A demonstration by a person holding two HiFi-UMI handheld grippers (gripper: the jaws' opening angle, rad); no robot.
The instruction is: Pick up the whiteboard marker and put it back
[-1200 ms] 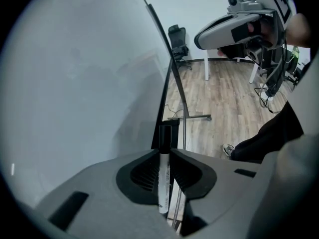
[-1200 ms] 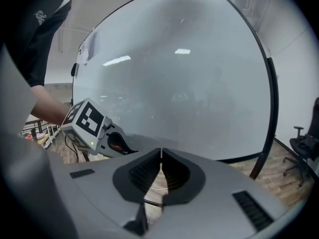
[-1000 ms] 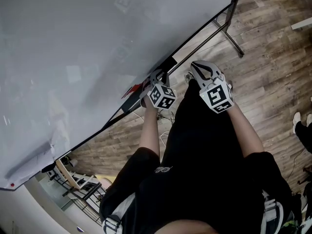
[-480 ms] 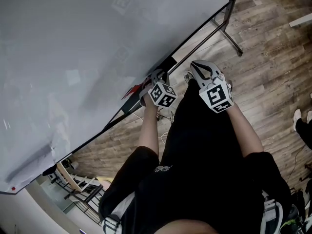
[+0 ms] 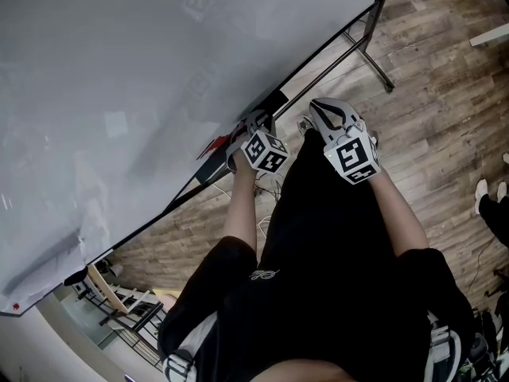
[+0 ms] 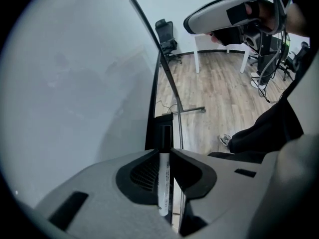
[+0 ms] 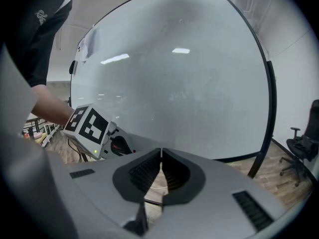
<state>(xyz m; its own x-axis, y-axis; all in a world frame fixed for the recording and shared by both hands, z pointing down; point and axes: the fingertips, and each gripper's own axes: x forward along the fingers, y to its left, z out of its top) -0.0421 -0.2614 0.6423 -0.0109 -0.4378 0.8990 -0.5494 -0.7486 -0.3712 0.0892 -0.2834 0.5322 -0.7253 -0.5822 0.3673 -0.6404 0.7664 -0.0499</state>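
My left gripper [image 6: 164, 152] is shut on a whiteboard marker [image 6: 163, 180] with a white body and a black cap [image 6: 165, 135]. The cap points down along the black tray [image 6: 152, 133] at the whiteboard's [image 6: 75, 83] lower edge, close above it; whether it touches I cannot tell. In the head view the left gripper [image 5: 256, 120] sits at that tray [image 5: 274, 103], and the marker is hidden there. My right gripper [image 5: 316, 110] hangs just to its right, off the board. Its jaws [image 7: 160, 153] are shut with nothing between them.
A red object [image 5: 215, 144] and a black one [image 5: 213, 170] lie along the tray left of my left gripper. The board's stand foot [image 5: 375, 50] crosses the wooden floor. An office chair [image 6: 167, 34] and a white desk [image 6: 219, 39] stand farther off.
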